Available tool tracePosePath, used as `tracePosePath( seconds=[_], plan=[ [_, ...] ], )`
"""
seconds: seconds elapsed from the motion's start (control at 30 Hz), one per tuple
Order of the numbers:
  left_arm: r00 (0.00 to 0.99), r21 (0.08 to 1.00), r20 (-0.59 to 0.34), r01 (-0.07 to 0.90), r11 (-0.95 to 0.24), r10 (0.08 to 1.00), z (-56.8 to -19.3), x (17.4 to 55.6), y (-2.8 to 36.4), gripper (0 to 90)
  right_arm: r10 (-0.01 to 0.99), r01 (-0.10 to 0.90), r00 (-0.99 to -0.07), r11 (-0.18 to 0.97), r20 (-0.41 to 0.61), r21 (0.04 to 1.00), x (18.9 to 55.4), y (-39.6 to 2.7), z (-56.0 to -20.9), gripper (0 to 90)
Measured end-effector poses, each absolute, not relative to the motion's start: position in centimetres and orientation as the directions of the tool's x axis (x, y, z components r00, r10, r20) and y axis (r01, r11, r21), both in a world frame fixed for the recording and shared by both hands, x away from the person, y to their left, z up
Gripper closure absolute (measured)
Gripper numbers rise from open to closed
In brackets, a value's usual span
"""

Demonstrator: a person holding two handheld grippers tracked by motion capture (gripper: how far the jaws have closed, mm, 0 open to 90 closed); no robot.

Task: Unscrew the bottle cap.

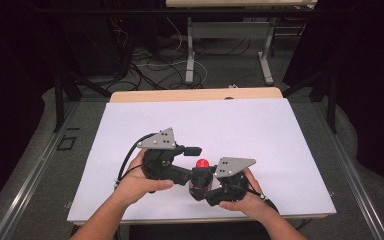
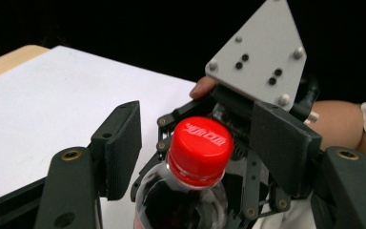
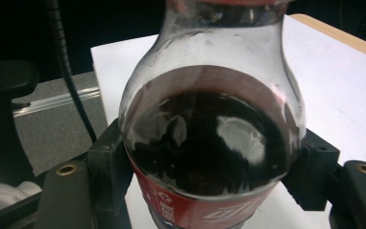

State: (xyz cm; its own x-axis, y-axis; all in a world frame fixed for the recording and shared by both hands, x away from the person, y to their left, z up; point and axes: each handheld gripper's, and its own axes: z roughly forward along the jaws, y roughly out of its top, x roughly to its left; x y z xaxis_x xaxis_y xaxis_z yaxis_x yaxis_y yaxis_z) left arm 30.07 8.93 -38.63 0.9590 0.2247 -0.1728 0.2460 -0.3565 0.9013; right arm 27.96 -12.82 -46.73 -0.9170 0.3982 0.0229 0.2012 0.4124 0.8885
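Observation:
A clear plastic bottle (image 1: 200, 184) of dark cola with a red cap (image 1: 202, 163) stands upright near the front of the white table (image 1: 205, 120). My right gripper (image 1: 203, 191) comes in from the right and is shut on the bottle's body. In the right gripper view both pads (image 3: 107, 167) press on the bottle (image 3: 209, 143) at its red label. My left gripper (image 1: 192, 165) reaches in from the left at cap height. Its jaws stand on either side of the cap (image 2: 200, 145) with a gap on each side. The right gripper's grey plate (image 2: 259, 57) rises behind the cap.
The table's far wooden edge (image 1: 195, 94) lies at the back. Beyond it are a second table's legs (image 1: 190, 55) and loose cables (image 1: 150, 70) on the floor. Black frame posts (image 1: 58, 100) stand at both sides. White surface stretches left, right and behind the bottle.

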Motion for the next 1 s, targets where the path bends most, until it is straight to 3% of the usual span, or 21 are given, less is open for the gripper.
tracePosePath(
  seconds=[0.2, 0.4, 0.43, 0.53, 0.63, 0.9, 1.0],
  plan=[
    [0.963, 0.895, -0.166, 0.237, -0.378, 0.212, -39.0, 30.2, 8.9, 40.5, 0.38, 0.184, -0.925, 0.417, 0.013, 0.89, 27.9, -12.8, -46.7, 29.3],
    [0.966, 0.887, -0.177, 0.24, -0.396, 0.188, -39.0, 30.2, 8.7, 53.0, 0.37, 0.187, -0.929, 0.419, 0.022, 0.888, 27.9, -12.8, -46.7, 29.3],
    [0.969, 0.886, -0.162, 0.226, -0.405, 0.186, -38.9, 30.1, 8.6, 59.1, 0.367, 0.177, -0.93, 0.421, 0.012, 0.889, 28.0, -12.8, -46.8, 29.3],
    [0.968, 0.889, -0.142, 0.217, -0.403, 0.209, -38.9, 29.8, 8.4, 60.2, 0.379, 0.193, -0.925, 0.415, 0.024, 0.889, 28.0, -12.9, -46.8, 29.3],
    [0.958, 0.894, -0.108, 0.21, -0.395, 0.266, -38.9, 29.2, 8.1, 60.5, 0.412, 0.205, -0.911, 0.409, 0.021, 0.889, 28.1, -12.8, -46.8, 29.3],
    [0.819, 0.917, -0.053, 0.267, -0.298, 0.571, -40.0, 26.7, 6.2, 60.7, 0.534, 0.266, -0.846, 0.403, 0.011, 0.876, 28.3, -12.6, -47.1, 29.3],
    [0.795, 0.915, -0.036, 0.27, -0.3, 0.606, -40.1, 26.3, 5.6, 60.4, 0.542, 0.259, -0.84, 0.406, -0.002, 0.876, 28.3, -12.6, -47.3, 29.3]
  ],
)
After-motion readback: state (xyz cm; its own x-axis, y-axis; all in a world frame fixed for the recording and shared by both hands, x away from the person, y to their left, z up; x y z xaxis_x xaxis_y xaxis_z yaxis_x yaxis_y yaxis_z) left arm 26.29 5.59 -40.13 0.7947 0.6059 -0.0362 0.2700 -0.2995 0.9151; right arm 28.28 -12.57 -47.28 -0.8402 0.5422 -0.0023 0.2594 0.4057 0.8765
